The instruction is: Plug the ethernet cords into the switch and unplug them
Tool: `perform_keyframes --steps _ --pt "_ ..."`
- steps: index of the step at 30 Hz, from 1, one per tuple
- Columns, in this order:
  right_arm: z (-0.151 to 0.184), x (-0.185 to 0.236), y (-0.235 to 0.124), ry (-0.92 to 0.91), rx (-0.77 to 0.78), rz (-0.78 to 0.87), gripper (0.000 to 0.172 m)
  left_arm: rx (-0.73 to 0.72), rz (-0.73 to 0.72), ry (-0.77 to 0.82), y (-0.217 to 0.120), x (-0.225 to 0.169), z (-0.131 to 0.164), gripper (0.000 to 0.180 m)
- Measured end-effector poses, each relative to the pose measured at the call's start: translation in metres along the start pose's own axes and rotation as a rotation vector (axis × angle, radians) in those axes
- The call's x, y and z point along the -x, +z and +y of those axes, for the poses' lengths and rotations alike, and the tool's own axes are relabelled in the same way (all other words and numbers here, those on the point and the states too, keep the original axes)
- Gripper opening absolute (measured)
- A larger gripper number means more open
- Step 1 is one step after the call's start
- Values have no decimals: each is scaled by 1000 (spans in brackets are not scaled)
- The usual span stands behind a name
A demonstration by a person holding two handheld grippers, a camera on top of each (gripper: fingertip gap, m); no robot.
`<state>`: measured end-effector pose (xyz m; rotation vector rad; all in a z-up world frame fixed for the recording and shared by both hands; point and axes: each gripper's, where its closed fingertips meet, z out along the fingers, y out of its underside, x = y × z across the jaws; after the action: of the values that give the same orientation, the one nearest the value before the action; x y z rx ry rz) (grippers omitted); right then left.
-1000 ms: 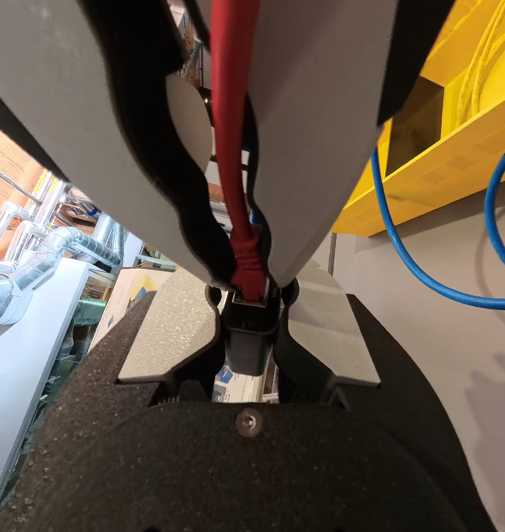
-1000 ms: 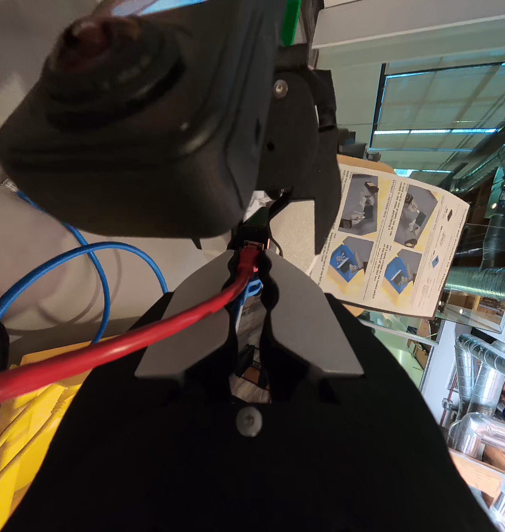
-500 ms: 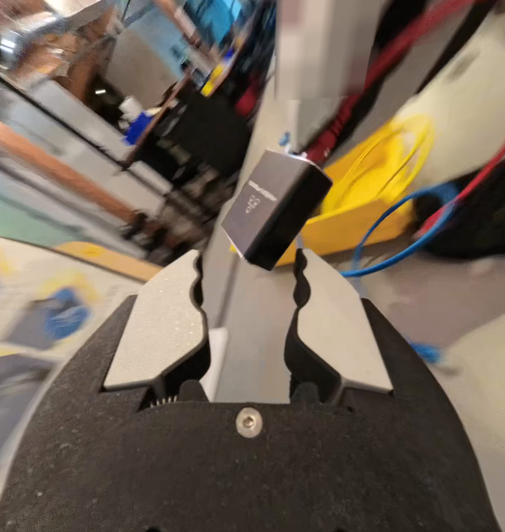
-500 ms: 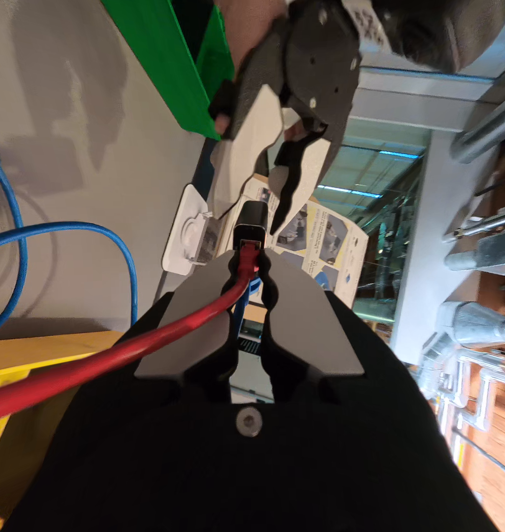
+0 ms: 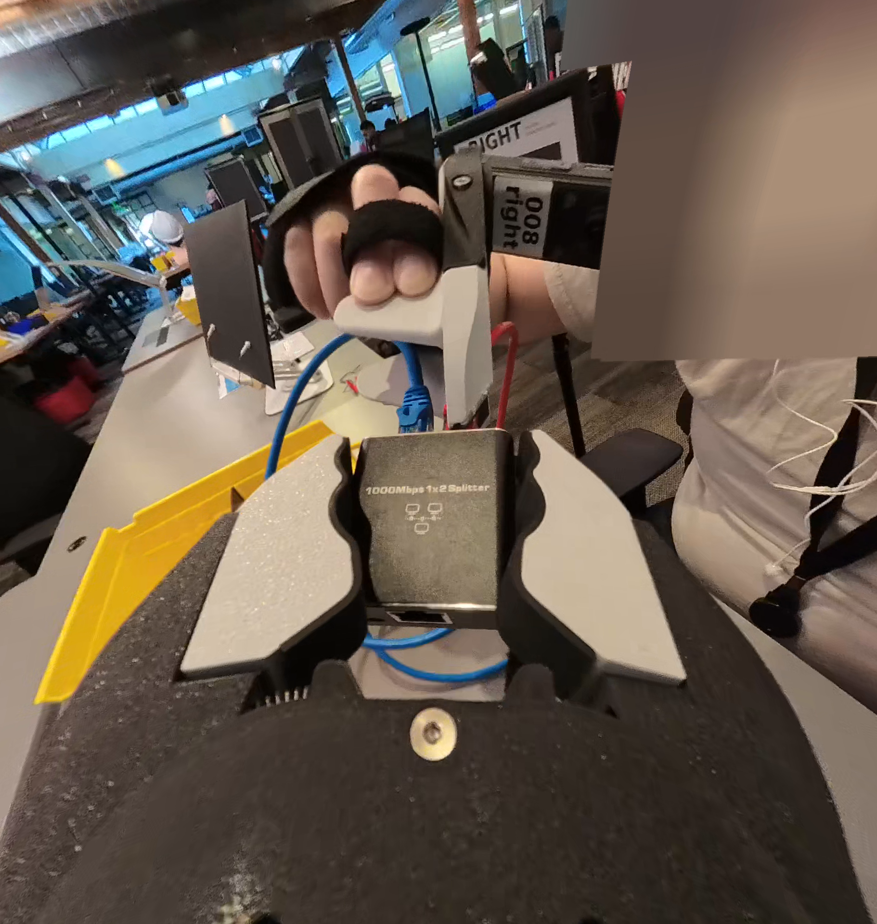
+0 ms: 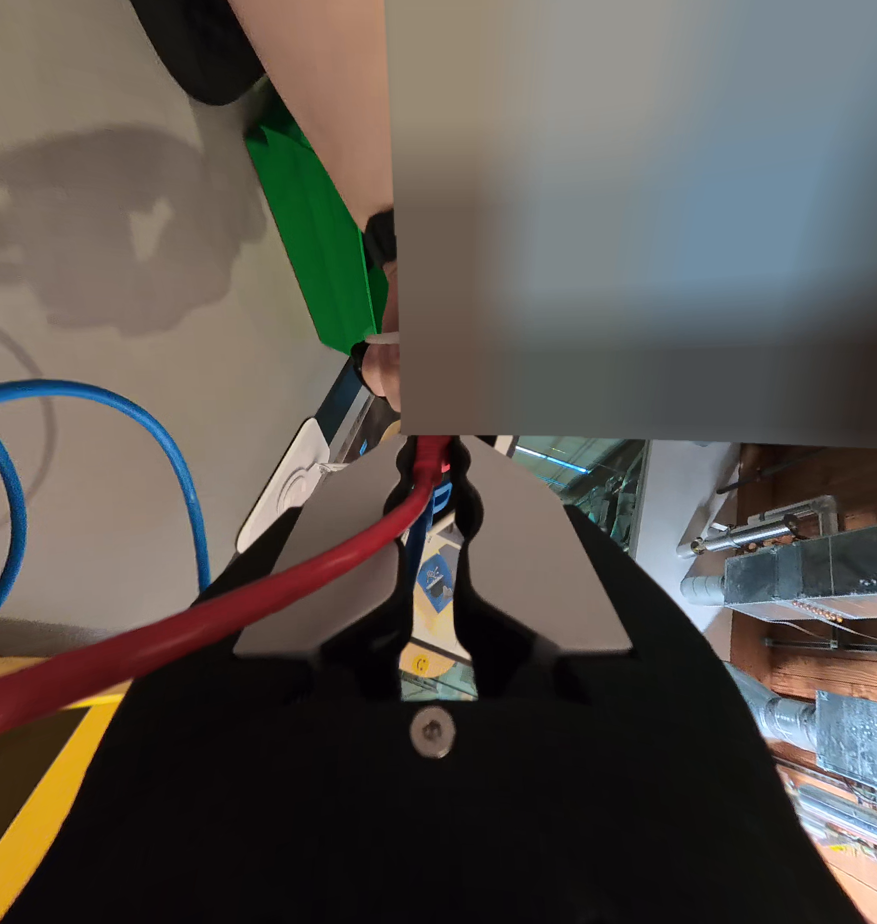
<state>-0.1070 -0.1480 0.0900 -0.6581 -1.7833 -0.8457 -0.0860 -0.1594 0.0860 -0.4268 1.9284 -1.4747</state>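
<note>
The black switch [image 5: 431, 530] lies flat between the fingers of my left gripper [image 5: 439, 440]. The jaws stand wide, with thin slivers of gap showing beside the box at the tips, so they do not press on it. An empty port faces me on its near side. My right gripper [image 6: 434, 445] is shut on the red plug [image 6: 429, 457] of the red cord [image 6: 276, 595]. In the left wrist view its grey finger [image 5: 464, 350] reaches down to the switch's far side, where the red cord [image 5: 509, 370] loops up. A blue plug [image 5: 414, 405] sits at that far side too. In the right wrist view the switch is hidden.
A yellow bin [image 5: 176, 525] lies left on the grey table [image 5: 176, 410], and a black stand panel [image 5: 226, 285] is behind it. A person in a white shirt [image 5: 776, 500] is at the right. A green bin [image 6: 316, 240] and a blue cord loop [image 6: 176, 475] lie on the table. My left and right fingertips are right by each other.
My left gripper let go of the switch, opened wide and swung round. The switch now lies broad side up between its open fingers. My right gripper kept its hold on the red plug.
</note>
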Motion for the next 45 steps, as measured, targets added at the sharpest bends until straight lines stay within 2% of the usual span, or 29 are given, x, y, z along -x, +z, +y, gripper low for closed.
perform_keyframes --steps 6,16,21,25,28,32,38,40,43,45 --pt "7 9 6 -4 19 39 14 214 -39 17 -3 7 18 62" --pt "30 9 12 45 87 171 14 235 -134 -33 -10 27 22 62" --pt "38 20 15 -95 189 170 14 240 -288 49 -19 43 24 69" --pt "45 35 21 -149 262 155 14 199 -318 42 -20 45 19 66" --pt "64 46 24 -111 379 179 14 352 -441 19 -25 64 46 75" --pt "77 63 31 -62 462 229 14 411 -604 -21 -30 89 64 82" --pt "66 97 46 -5 432 216 14 492 -534 -148 -26 78 110 84" --pt "64 110 52 33 439 191 14 534 -540 -223 -29 70 127 78" --pt "63 131 63 62 471 136 14 633 -615 -332 -35 61 154 69" --pt "60 142 69 86 472 114 14 703 -669 -377 -39 56 168 69"
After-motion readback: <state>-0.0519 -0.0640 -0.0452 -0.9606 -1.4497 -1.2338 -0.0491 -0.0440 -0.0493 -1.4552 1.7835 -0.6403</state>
